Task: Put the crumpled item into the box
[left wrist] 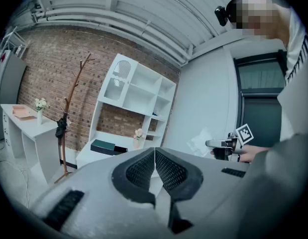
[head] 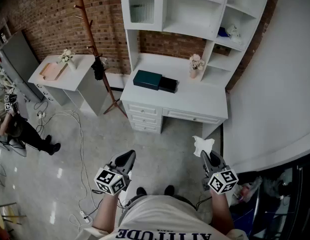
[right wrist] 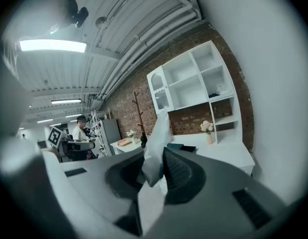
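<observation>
A dark green box [head: 147, 79] lies on the white desk [head: 195, 101] ahead, with its black part [head: 168, 84] beside it. My right gripper [head: 204, 155] is shut on a white crumpled item [head: 202, 145], held above the floor in front of the desk. In the right gripper view the crumpled item [right wrist: 158, 133] sticks up from between the jaws of the right gripper [right wrist: 154, 156], with the box [right wrist: 179, 147] far behind it. My left gripper [head: 130, 154] is level with the right one, and in its own view the left gripper [left wrist: 154, 151] is shut with nothing in it.
A shelf unit [head: 195, 9] rises over the desk, and a flower vase [head: 196, 66] stands at its back right. A wooden coat stand [head: 92, 39] and a white side table [head: 59, 76] are to the left. Cables [head: 79, 134] trail on the floor. A person [head: 24, 131] is at far left.
</observation>
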Action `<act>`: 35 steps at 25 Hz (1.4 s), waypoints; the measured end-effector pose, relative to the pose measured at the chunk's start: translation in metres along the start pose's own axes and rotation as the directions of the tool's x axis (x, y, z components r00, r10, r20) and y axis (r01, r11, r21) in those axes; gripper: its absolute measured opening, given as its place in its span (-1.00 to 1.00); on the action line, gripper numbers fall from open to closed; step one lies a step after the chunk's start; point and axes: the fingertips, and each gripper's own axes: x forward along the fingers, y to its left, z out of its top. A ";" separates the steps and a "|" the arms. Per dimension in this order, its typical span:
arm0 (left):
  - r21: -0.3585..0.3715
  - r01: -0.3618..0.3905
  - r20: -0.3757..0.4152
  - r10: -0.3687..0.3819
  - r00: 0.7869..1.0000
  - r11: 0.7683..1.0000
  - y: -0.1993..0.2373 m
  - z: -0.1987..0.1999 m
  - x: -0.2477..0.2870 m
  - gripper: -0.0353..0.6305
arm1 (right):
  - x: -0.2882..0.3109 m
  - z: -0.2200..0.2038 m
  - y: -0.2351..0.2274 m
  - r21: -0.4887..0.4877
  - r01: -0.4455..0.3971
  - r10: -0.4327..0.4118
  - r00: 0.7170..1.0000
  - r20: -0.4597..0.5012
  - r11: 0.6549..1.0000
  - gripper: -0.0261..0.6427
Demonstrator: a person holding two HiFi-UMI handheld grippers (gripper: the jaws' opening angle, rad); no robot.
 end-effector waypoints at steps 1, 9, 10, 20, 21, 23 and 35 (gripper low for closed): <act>-0.001 -0.001 0.000 0.001 1.000 1.000 0.000 0.000 0.000 -0.81 | 0.000 0.000 0.000 0.001 0.000 0.000 1.000 0.001 1.000 -0.70; 0.003 -0.007 -0.003 0.007 1.000 1.000 -0.007 -0.005 0.002 -0.81 | -0.003 0.000 -0.007 0.010 -0.005 0.005 1.000 0.012 1.000 -0.70; 0.003 -0.009 -0.003 0.009 1.000 1.000 -0.008 -0.005 0.003 -0.81 | -0.003 0.001 -0.008 0.011 -0.007 0.007 1.000 0.013 1.000 -0.70; 0.005 -0.030 -0.011 0.030 0.999 1.000 -0.020 -0.009 0.007 -0.81 | -0.005 0.002 -0.019 0.024 -0.033 0.032 0.999 0.017 0.999 -0.70; 0.004 -0.035 -0.011 0.035 0.999 0.999 -0.021 -0.010 0.008 -0.81 | -0.006 0.003 -0.021 0.027 -0.036 0.036 0.999 0.017 0.999 -0.70; 0.003 -0.045 -0.012 0.045 0.999 0.999 -0.024 -0.011 0.010 -0.81 | -0.006 0.003 -0.026 0.035 -0.044 0.043 0.999 0.016 0.998 -0.70; -0.006 -0.110 -0.015 0.110 0.994 0.994 -0.059 -0.026 0.034 -0.81 | -0.016 -0.003 -0.067 0.043 -0.107 0.108 0.994 -0.007 0.993 -0.70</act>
